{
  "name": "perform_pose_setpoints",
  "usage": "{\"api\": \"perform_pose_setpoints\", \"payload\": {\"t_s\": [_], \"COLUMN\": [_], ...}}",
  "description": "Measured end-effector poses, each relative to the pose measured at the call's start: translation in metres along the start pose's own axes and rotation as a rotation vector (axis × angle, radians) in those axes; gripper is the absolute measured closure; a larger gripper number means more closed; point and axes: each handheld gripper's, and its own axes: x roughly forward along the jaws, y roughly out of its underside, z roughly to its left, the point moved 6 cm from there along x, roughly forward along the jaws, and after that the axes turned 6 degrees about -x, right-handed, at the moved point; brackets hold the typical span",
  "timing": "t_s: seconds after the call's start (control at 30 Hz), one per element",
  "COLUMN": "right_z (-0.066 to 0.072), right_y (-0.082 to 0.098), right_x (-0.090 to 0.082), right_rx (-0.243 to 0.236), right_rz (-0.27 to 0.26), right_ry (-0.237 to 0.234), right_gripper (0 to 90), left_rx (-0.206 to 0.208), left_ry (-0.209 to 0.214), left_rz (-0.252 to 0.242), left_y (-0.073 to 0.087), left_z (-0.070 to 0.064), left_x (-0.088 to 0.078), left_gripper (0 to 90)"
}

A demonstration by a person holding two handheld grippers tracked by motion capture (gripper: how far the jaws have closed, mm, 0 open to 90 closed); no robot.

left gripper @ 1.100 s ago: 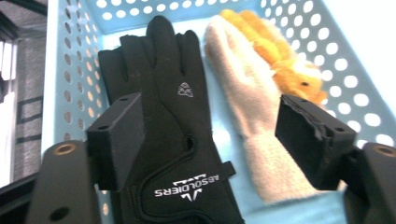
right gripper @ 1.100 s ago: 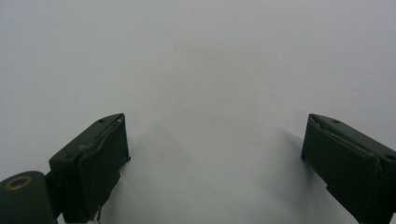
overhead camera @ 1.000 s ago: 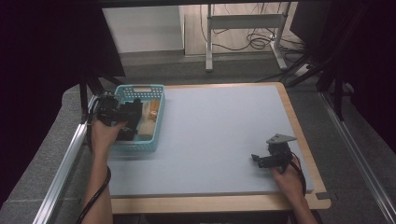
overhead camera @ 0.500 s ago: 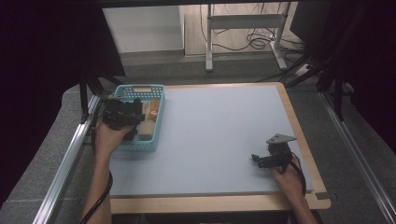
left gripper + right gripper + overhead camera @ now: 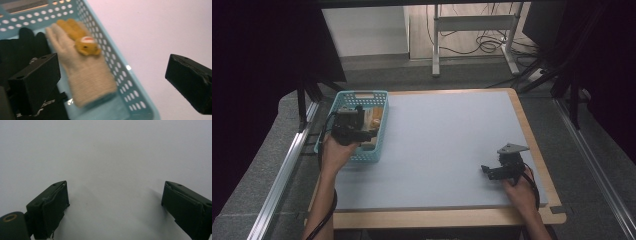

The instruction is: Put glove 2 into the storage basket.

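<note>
Left gripper [image 5: 362, 131] over teal basket [image 5: 382, 120] at far left, jaws just opened wide, nothing between; cream glove [image 5: 85, 75] lies inside, beside black glove [image 5: 17, 50]; lift clear without snagging rim; right gripper [image 5: 490, 170] spread, empty, near right

Just a grey mat [image 5: 447, 150] on a wood table [image 5: 532, 145]; metal stand [image 5: 472, 30] and cables [image 5: 484, 45] far behind.

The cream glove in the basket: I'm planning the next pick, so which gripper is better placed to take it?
Probably the left gripper. Its fingers stand open right above the cream glove in the blue basket, while the right gripper rests open far across the table.
</note>
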Motion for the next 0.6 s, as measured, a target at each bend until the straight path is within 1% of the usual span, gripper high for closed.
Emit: {"api": "perform_pose_setpoints", "payload": {"t_s": [0.07,0.17,0.2,0.23,0.27,0.3,0.37,0.4,0.5,0.53,0.6], "right_z": [0.0,0.0,0.0,0.0,0.0,0.0,0.0,0.0,0.0,0.0,0.0], "right_y": [0.0,0.0,0.0,0.0,0.0,0.0,0.0,0.0,0.0,0.0,0.0], "right_x": [0.0,0.0,0.0,0.0,0.0,0.0,0.0,0.0,0.0,0.0,0.0], "right_rx": [-0.001,-0.002,-0.002,-0.001,-0.002,-0.002,-0.001,-0.001,-0.002,-0.002,-0.002], "right_rz": [-0.001,0.0,0.0,0.0,0.0,0.0,0.0,0.0,0.0,0.0,0.0], "right_ry": [0.0,0.001,0.001,0.0,0.001,0.001,0.0,0.0,0.001,0.001,0.0], "right_gripper": [7.0,7.0,7.0,7.0,7.0,7.0,7.0,7.0,7.0,7.0,7.0], "left_rx": [0.01,0.025,0.029,0.029,0.037,0.037,0.052,0.052,0.079,0.079,0.099], "left_ry": [0.015,0.026,0.037,0.037,0.045,0.045,0.053,0.053,0.068,0.068,0.075], "left_rz": [-0.002,-0.002,-0.004,-0.004,-0.005,-0.005,-0.01,-0.01,-0.016,-0.016,-0.019], "left_y": [0.001,0.003,0.004,0.004,0.006,0.006,0.008,0.008,0.011,0.011,0.013], "left_z": [-0.007,-0.014,-0.019,-0.019,-0.024,-0.024,-0.032,-0.032,-0.045,-0.045,-0.053], "left_x": [0.002,0.003,0.004,0.004,0.005,0.005,0.006,0.006,0.008,0.008,0.008], "left_gripper": [0.4,0.3,0.2,0.1,0.0,0.0,0.0,0.0,0.0,0.0,0.0]}}
